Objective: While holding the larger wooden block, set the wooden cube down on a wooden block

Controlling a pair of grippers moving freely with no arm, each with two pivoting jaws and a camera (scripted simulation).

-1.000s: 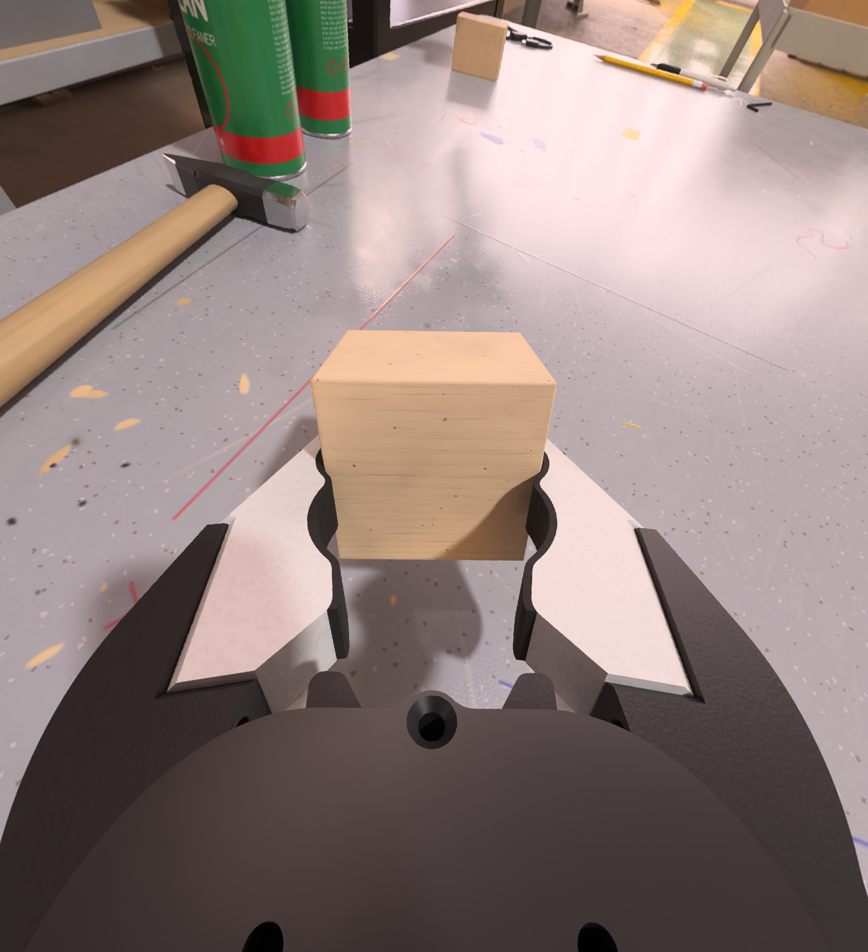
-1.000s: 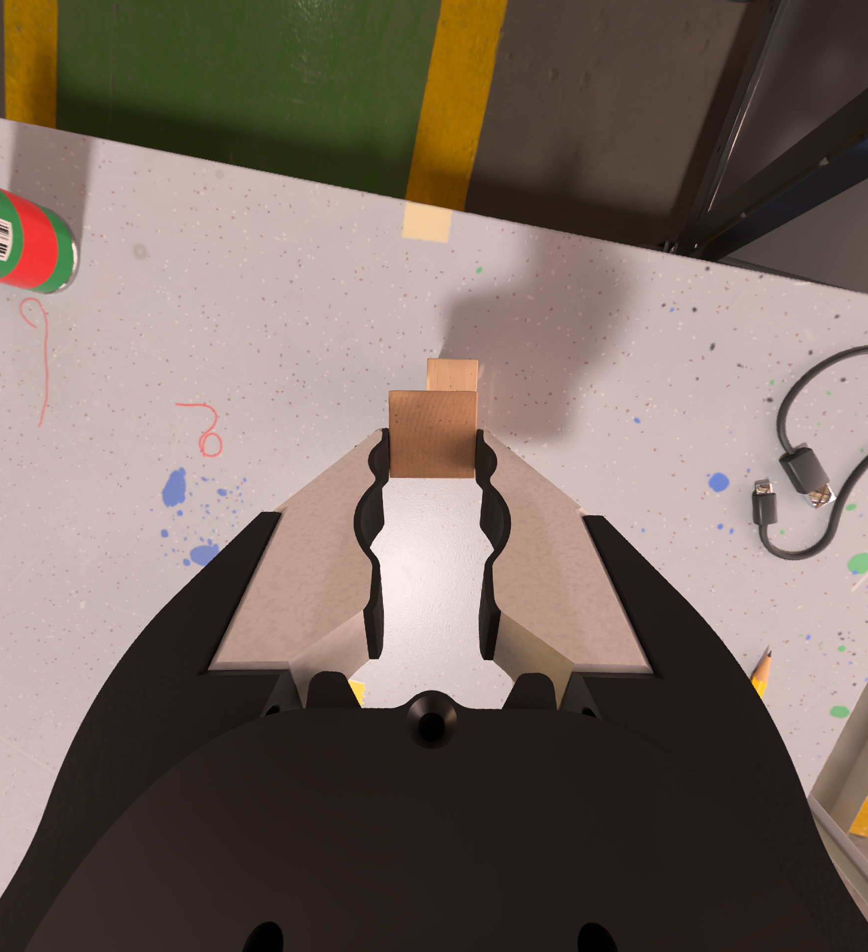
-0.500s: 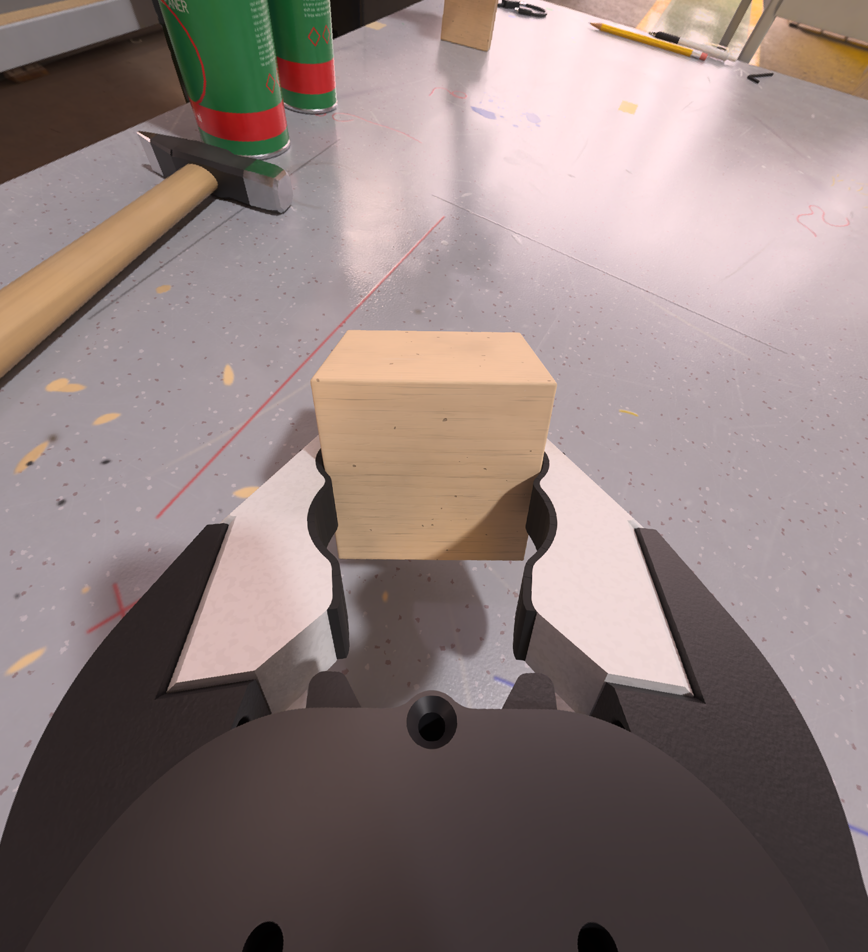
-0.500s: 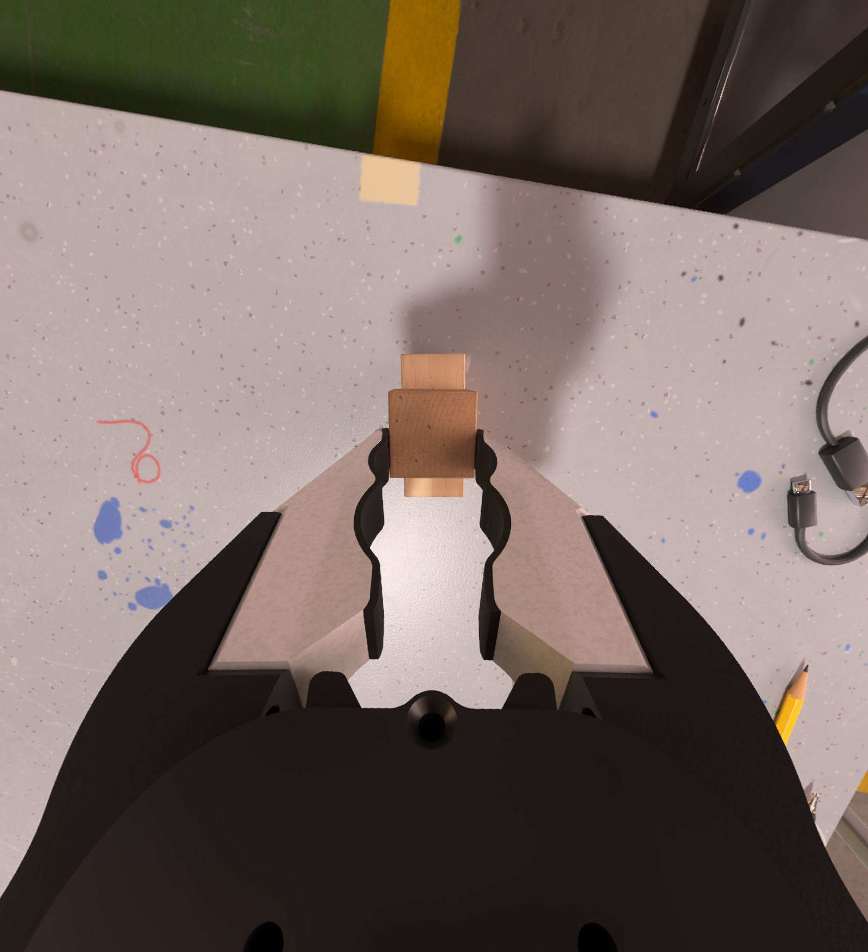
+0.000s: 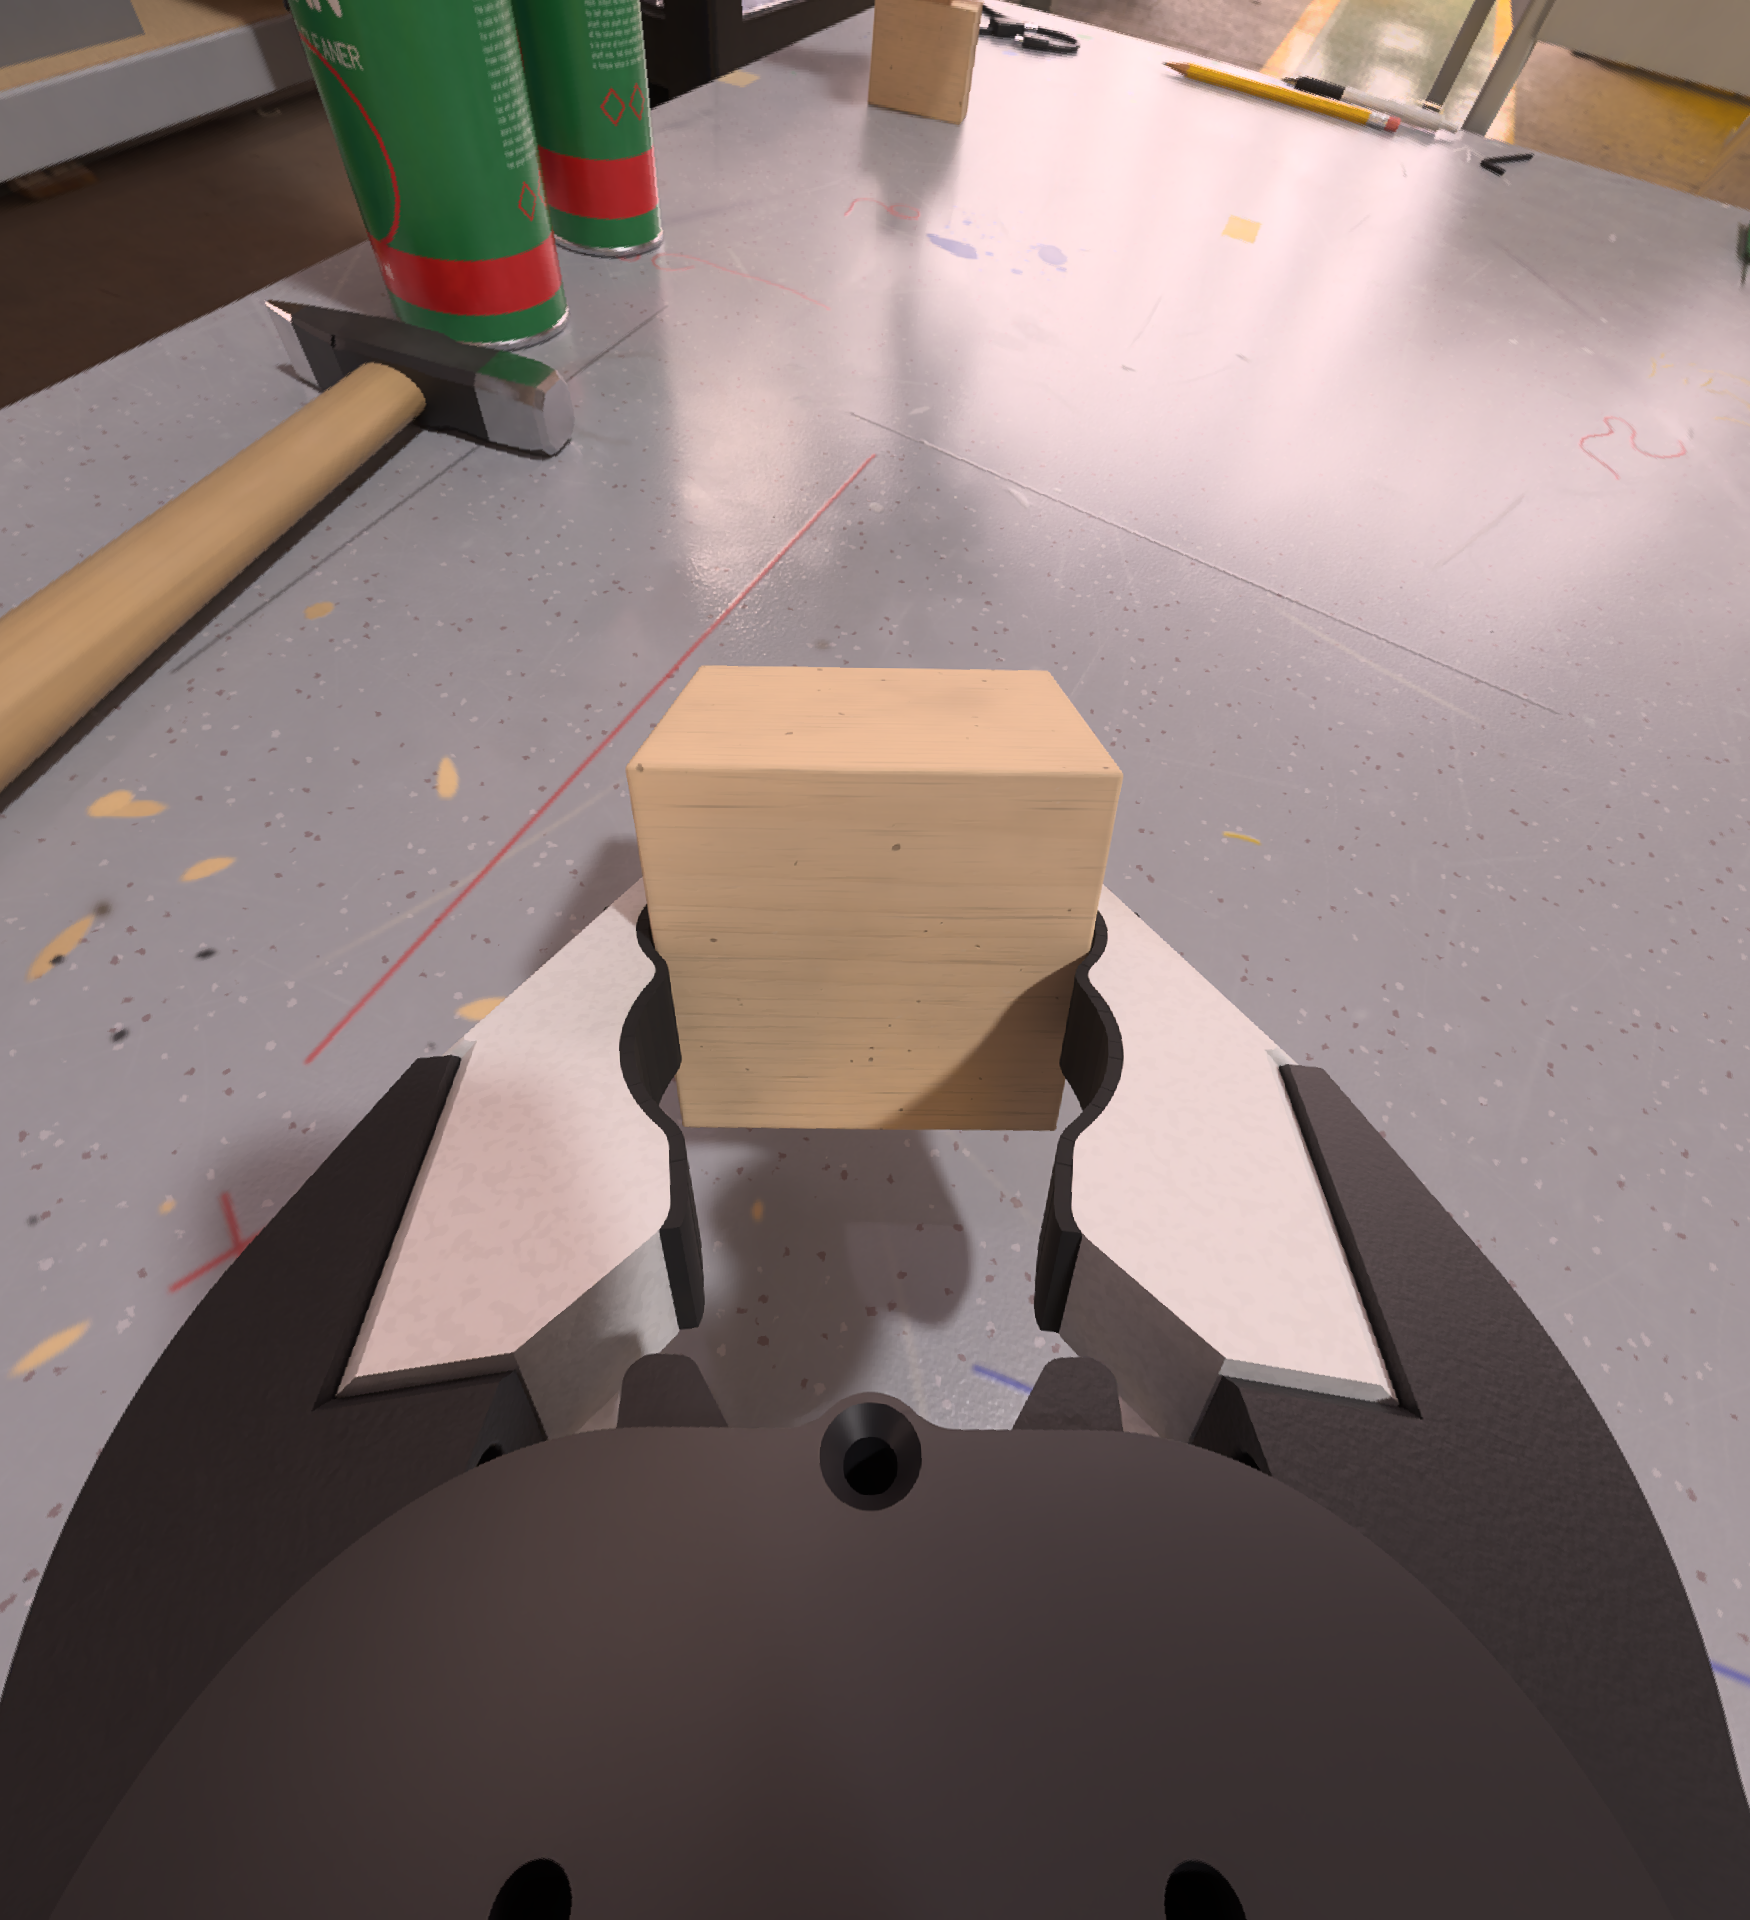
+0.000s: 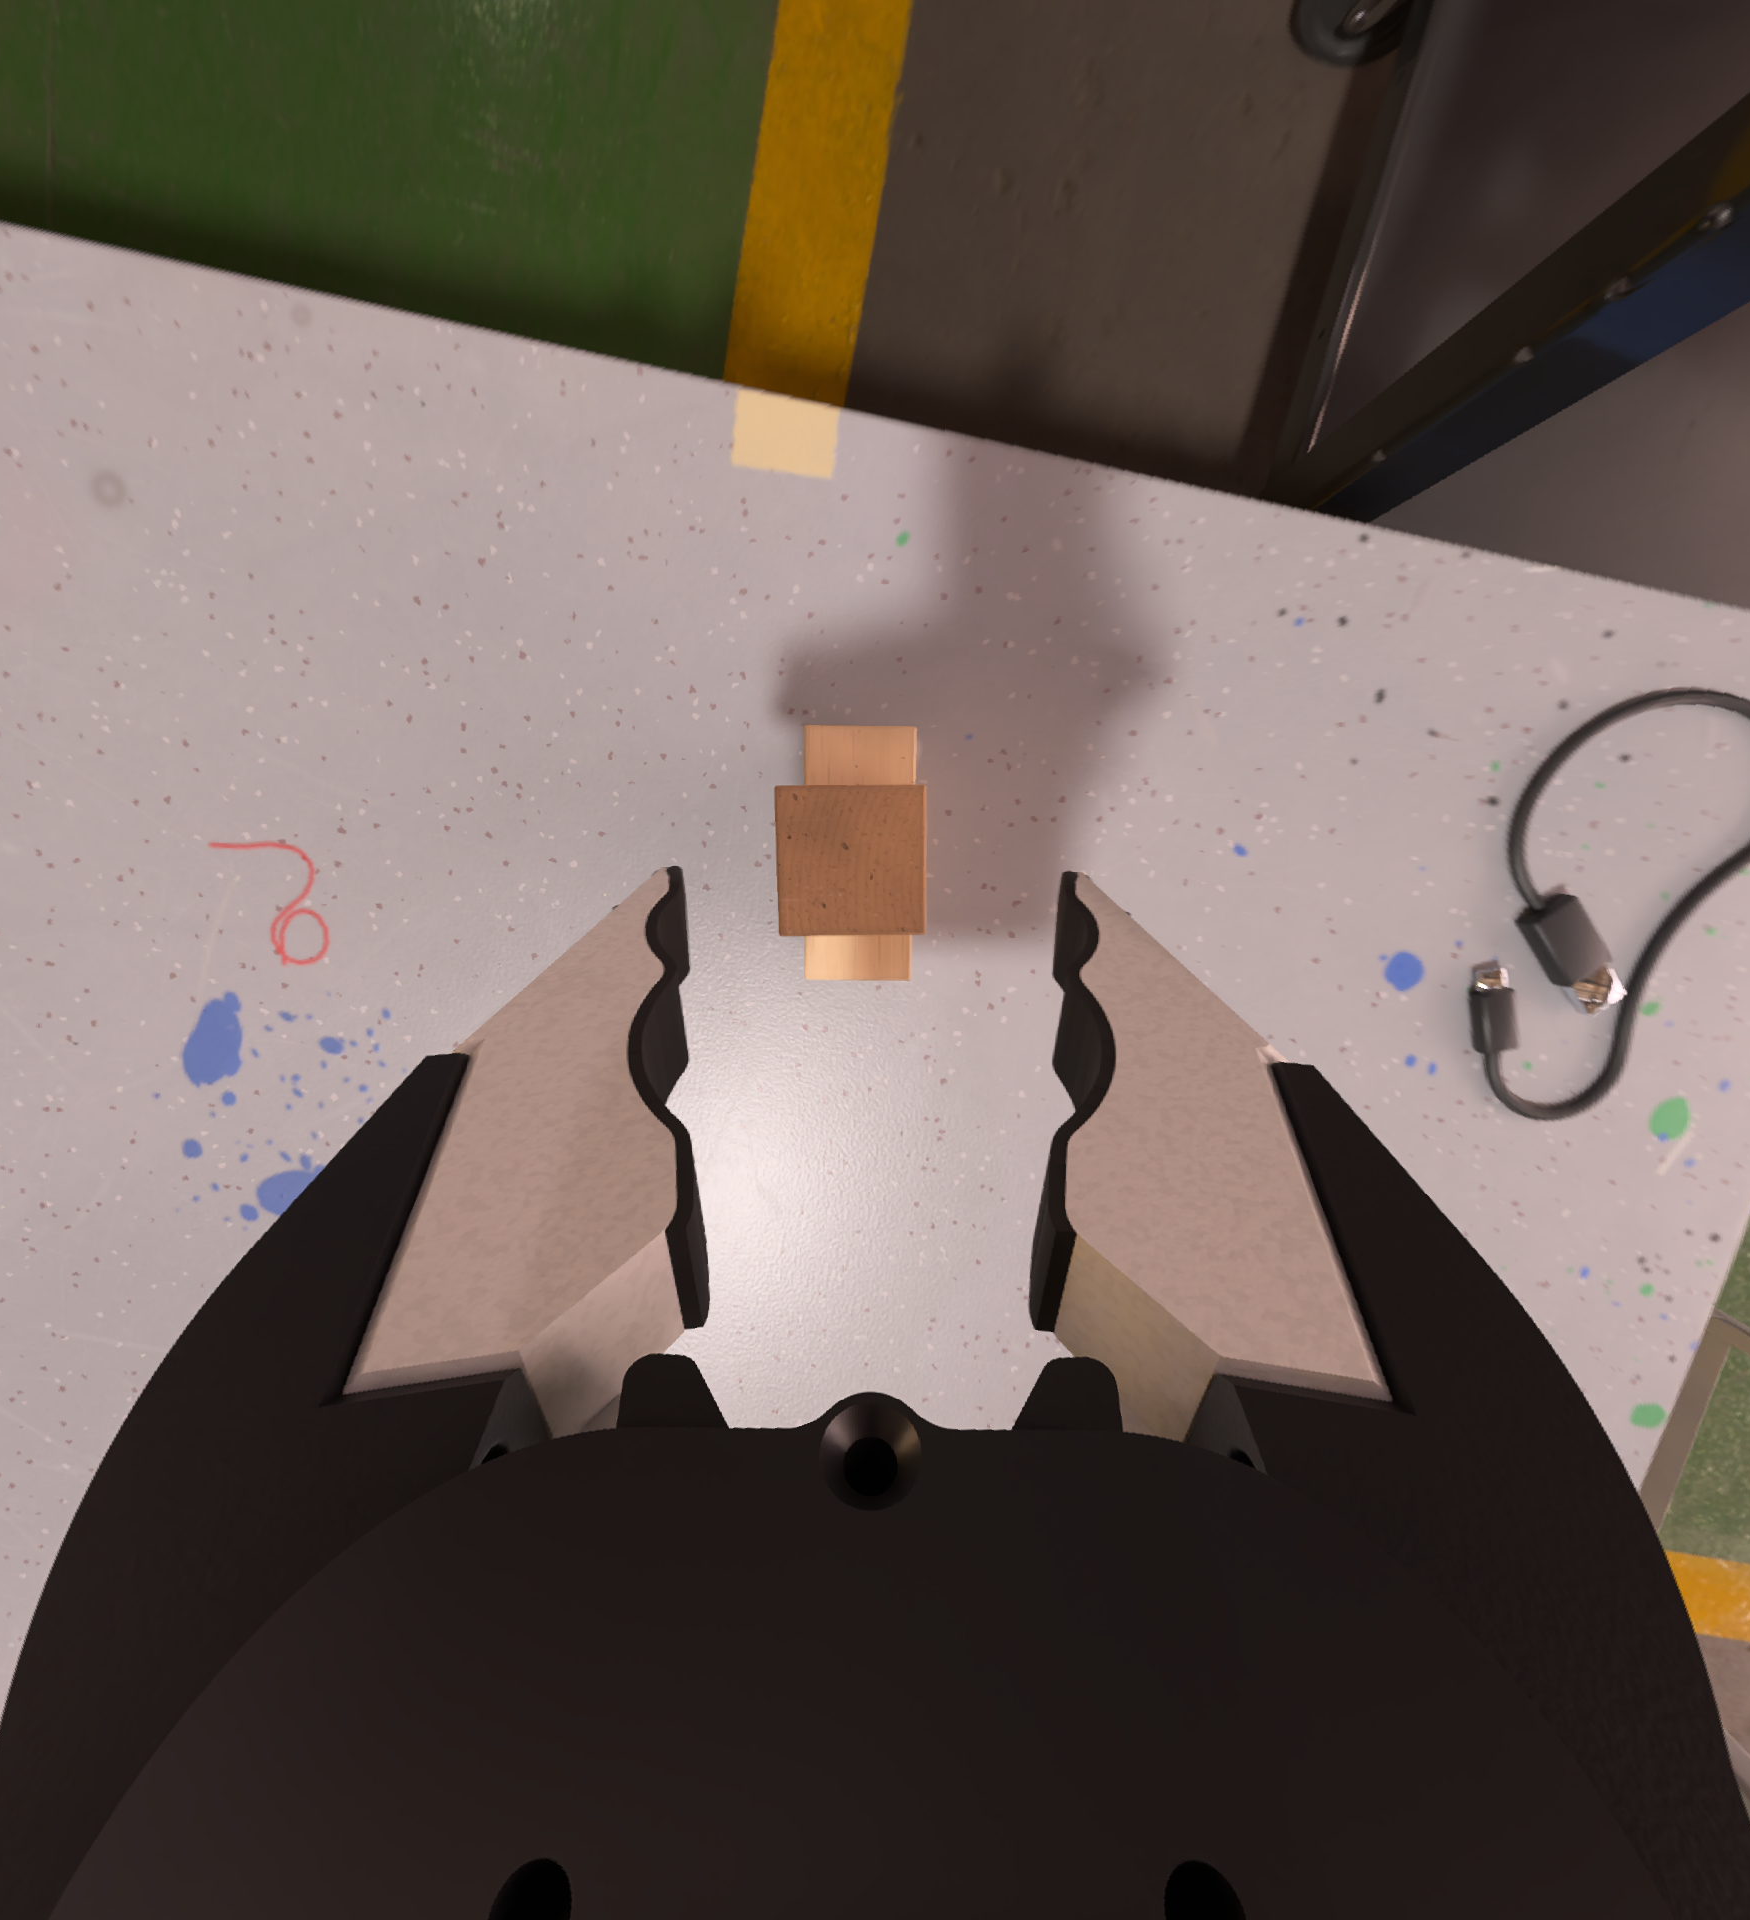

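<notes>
My left gripper [image 5: 871, 925] is shut on the larger pale wooden block [image 5: 871, 883] and holds it just above the grey table [image 5: 1266, 623]. In the right wrist view, looking straight down, the darker wooden cube [image 6: 850, 860] rests on top of a smaller pale wooden block [image 6: 858, 753] that lies on the table. My right gripper [image 6: 871, 883] is open and empty above them, its jaws spread wide of the cube on both sides. The same stack shows far off in the left wrist view [image 5: 923, 62], with its top cut off by the frame.
Two green and red spray cans [image 5: 455, 156] stand at the far left, with a wooden-handled hammer [image 5: 227, 520] lying in front of them. A pencil [image 5: 1276, 88] lies far right. A black cable [image 6: 1629, 914] lies right of the stack. The table edge [image 6: 1058, 468] runs just beyond it.
My right gripper has opened and let go of the cube, which now sits on the small block, and it has drawn back from it. My left gripper still holds the larger block.
</notes>
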